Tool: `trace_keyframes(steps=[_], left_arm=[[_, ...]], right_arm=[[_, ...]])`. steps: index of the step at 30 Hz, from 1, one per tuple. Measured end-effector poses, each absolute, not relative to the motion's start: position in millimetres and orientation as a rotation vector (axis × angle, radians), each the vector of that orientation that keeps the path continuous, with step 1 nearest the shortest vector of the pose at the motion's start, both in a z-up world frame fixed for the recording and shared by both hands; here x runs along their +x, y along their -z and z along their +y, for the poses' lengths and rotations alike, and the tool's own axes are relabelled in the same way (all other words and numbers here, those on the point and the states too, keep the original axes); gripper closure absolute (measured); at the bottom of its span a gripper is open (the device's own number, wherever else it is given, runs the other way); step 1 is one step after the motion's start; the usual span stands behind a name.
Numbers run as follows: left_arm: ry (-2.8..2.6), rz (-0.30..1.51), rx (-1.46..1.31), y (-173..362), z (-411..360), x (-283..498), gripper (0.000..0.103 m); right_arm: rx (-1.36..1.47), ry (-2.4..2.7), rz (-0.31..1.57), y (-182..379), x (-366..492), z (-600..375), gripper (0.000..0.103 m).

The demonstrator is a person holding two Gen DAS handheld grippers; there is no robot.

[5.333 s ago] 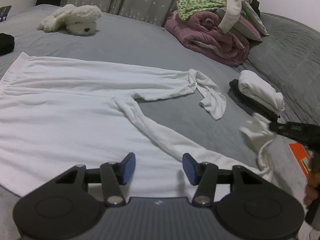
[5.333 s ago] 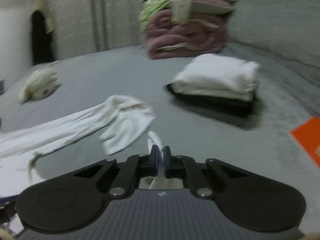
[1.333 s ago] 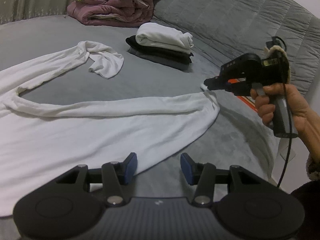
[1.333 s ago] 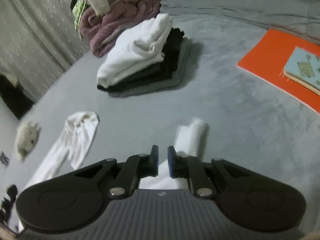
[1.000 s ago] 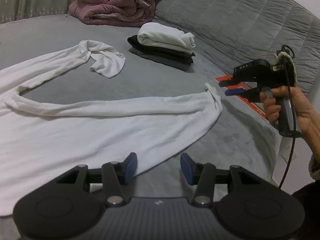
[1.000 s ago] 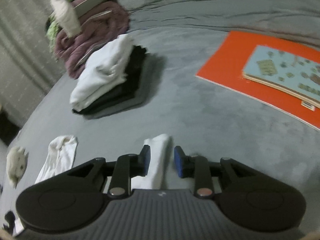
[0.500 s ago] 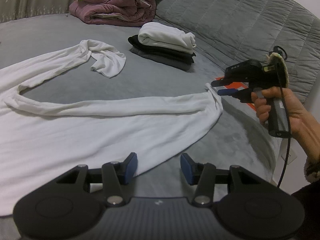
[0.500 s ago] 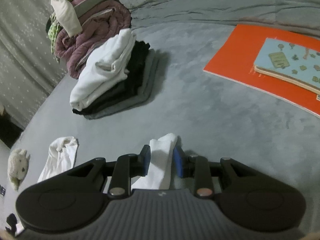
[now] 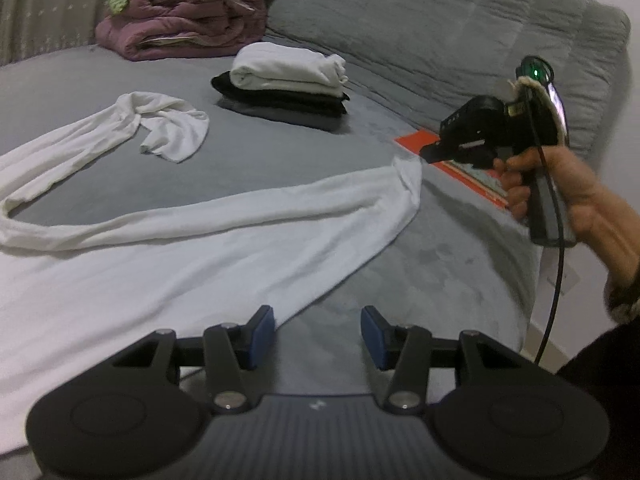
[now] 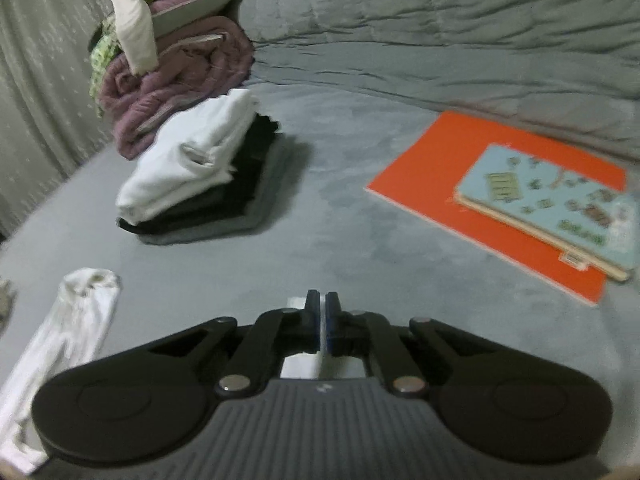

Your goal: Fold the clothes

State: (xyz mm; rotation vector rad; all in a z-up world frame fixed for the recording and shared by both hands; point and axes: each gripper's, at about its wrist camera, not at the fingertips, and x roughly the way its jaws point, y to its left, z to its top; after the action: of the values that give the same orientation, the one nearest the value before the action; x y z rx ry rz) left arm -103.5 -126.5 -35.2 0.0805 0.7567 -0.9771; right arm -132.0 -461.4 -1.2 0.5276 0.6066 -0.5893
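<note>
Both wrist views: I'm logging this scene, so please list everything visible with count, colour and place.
Long-sleeved top: one, white, spread on the bed, near sleeve end by the right claw.
Folded stack: one, white on black and grey, mid-bed.
Bedding pile: one, mauve, green and cream, far end.
Folder: one, orange, on the bed's right.
Book: one, pale blue, on the folder.
Bed cover: grey.
Left claw: open, empty.
Right claw: shut, white cloth beneath it.
Hand: one, holding the right claw's handle.
</note>
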Motion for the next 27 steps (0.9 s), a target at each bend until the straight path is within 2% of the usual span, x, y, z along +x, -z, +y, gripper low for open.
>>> trace_keyframes(steps=[7, 8, 9, 13, 15, 21, 22, 23, 24, 25, 26, 27], left_arm=[[0.969, 0.732, 0.139, 37, -132, -107, 0.055], [0.968, 0.73, 0.14, 36, -132, -106, 0.055], [0.965, 0.73, 0.139, 36, -132, -106, 0.055], [0.957, 0.729, 0.141, 37, -133, -105, 0.055], [0.955, 0.726, 0.146, 38, -134, -106, 0.055], [0.954, 0.726, 0.148, 38, -134, -104, 0.055], [0.954, 0.725, 0.15, 38, -135, -104, 0.055], [0.954, 0.723, 0.154, 39, -135, -104, 0.055], [0.954, 0.719, 0.161, 40, -136, -104, 0.055], [0.954, 0.716, 0.17, 41, -137, -105, 0.055], [0.954, 0.711, 0.179, 41, -138, -105, 0.055], [0.953, 0.706, 0.19, 42, -139, -105, 0.055]], right_arm=[[0.571, 0.633, 0.626, 9, -149, -480, 0.1], [0.592, 0.626, 0.625, 11, -151, -482, 0.097], [0.619, 0.613, 0.625, 13, -151, -484, 0.09], [0.687, 0.571, 0.631, 18, -149, -487, 0.083], [0.676, 0.567, 0.638, 18, -145, -484, 0.072], [0.603, 0.549, 0.679, 25, -129, -471, 0.07], [0.578, 0.551, 0.688, 27, -126, -469, 0.07], [0.553, 0.553, 0.698, 28, -123, -466, 0.076], [0.531, 0.556, 0.705, 29, -121, -463, 0.089], [0.513, 0.559, 0.708, 29, -120, -462, 0.097], [0.508, 0.559, 0.707, 29, -121, -461, 0.103], [0.518, 0.559, 0.698, 27, -123, -462, 0.103]])
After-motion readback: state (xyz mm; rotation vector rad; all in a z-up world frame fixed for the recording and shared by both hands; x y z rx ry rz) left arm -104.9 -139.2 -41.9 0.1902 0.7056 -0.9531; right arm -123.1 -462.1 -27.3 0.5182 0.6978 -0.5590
